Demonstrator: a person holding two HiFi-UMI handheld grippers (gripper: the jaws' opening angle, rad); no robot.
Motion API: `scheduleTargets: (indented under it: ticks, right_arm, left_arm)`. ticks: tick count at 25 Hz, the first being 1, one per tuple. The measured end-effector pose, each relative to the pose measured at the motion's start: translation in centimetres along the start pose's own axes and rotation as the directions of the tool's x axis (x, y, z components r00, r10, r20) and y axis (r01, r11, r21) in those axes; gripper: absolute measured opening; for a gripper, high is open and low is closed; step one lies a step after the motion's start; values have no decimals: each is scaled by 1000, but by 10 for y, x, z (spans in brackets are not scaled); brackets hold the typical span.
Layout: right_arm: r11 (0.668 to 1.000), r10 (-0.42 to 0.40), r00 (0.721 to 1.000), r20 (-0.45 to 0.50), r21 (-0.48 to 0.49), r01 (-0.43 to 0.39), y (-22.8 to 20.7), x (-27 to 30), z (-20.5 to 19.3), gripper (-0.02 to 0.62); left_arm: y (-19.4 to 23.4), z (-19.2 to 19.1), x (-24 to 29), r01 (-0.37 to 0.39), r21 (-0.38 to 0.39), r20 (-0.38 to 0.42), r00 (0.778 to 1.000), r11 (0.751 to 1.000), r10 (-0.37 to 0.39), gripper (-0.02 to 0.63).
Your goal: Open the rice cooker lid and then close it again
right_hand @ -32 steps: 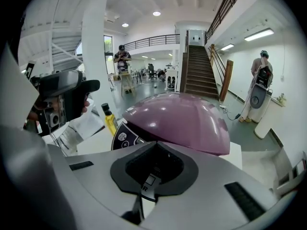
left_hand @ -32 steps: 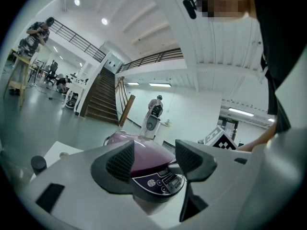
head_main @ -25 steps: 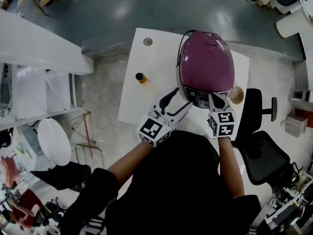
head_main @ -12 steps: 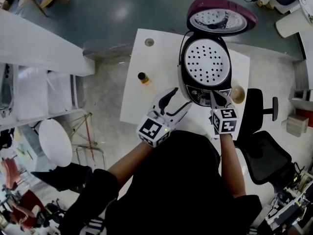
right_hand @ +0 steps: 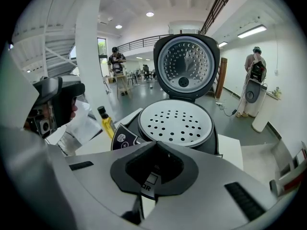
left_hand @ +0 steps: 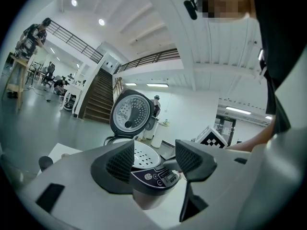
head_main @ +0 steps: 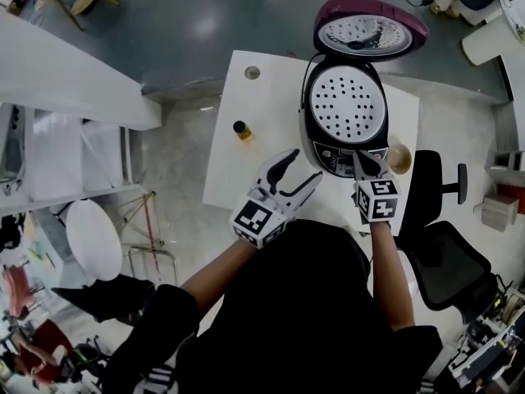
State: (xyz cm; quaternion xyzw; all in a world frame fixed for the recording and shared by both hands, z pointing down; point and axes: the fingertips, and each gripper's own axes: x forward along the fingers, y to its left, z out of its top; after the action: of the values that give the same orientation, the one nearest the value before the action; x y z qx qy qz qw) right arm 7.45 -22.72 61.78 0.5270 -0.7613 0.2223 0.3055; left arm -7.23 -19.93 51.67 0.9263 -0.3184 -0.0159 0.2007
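Note:
The rice cooker [head_main: 320, 138] stands on the white table [head_main: 254, 154] with its maroon lid [head_main: 371, 29] swung up and back, so the perforated inner plate [head_main: 349, 103] shows. My right gripper [head_main: 363, 159] is shut with nothing in it, and its tips rest at the front edge by the control panel [head_main: 336, 158]. In the right gripper view the lid [right_hand: 186, 63] stands upright behind the plate [right_hand: 176, 121], beyond my right gripper [right_hand: 154, 169]. My left gripper [head_main: 297, 171] is open, just left of the cooker's front. The left gripper view frames the panel [left_hand: 158, 175] between its fingers [left_hand: 120, 164].
A small yellow bottle [head_main: 240, 130] stands on the table left of the cooker, and a tan round cup [head_main: 399, 158] sits at its right. A black office chair [head_main: 439, 253] is beside the table on the right. White shelving [head_main: 66, 80] fills the left.
One second ago the lid was down over the cooker. Half a second ago it had swung up and back, and it stays open now. Both grippers have kept their places.

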Motion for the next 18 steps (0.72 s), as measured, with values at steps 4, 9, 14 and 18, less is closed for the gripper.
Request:
scheduleTargets:
  ticks: [4, 9, 14, 18]
  right_arm:
    - [1000, 2, 1000, 7, 0, -2, 0, 0, 1, 0]
    - [1000, 4, 999, 38, 18, -5, 0, 0, 2, 0]
    - [1000, -23, 996, 89, 4, 23, -2, -1, 6, 0]
    - [999, -12, 995, 102, -36, 16, 2, -3, 7, -1]
  left_arm:
    - [-2, -1, -1, -1, -5, 1, 1000, 1000, 1, 244]
    - [-6, 0, 0, -16, -64, 10, 1000, 998, 17, 244]
    - [-10, 6, 7, -23, -48, 17, 1000, 999, 24, 244]
    - [-11, 15, 9, -58, -30, 26, 998, 998, 58, 244]
